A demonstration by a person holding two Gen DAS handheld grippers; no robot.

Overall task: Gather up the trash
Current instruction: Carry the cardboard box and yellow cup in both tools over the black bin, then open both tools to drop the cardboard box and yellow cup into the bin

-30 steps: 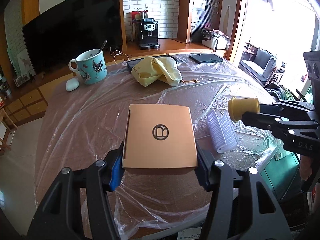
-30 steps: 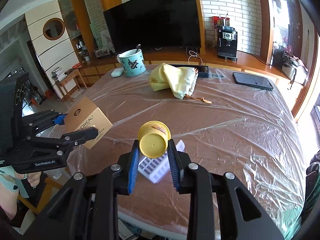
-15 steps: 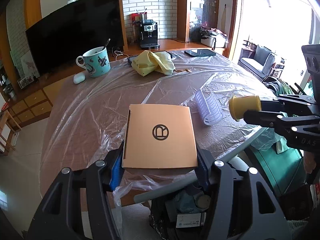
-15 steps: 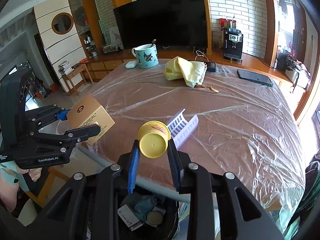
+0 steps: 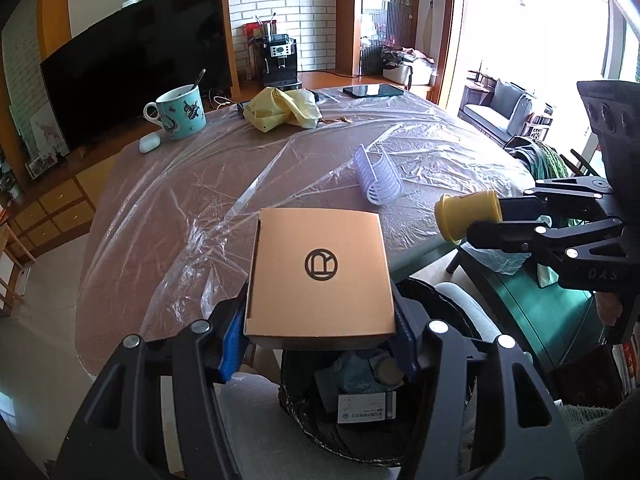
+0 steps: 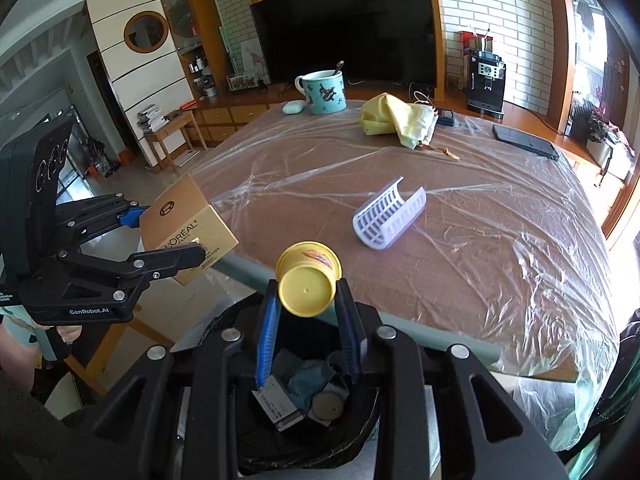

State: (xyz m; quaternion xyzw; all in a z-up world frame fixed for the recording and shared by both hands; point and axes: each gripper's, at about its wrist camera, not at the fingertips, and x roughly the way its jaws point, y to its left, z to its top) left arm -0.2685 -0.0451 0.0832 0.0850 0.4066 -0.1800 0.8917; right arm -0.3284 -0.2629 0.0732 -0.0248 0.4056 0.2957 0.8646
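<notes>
Both tongs hang above the bin (image 6: 304, 408): left tongs (image 5: 320, 320) pinch the box (image 5: 320, 272) by its sides, right tongs (image 6: 308, 312) pinch the cup (image 6: 308, 280). Both look light, stiff and crushable, so a gentle side grip suits.

1 box (image 5: 318, 268), 1 yellow cup (image 6: 308, 282), 1 mug (image 5: 180, 112) (spoon inside), 1 bin (image 6: 360, 436).

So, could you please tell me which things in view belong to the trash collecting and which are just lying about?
Part of the job:
- cardboard box, in the left gripper
- yellow cup, in the right gripper
- trash bin
- white plastic holder (probably)

Lying about:
- mug
- yellow cloth
- earbud case
- tablet
</notes>
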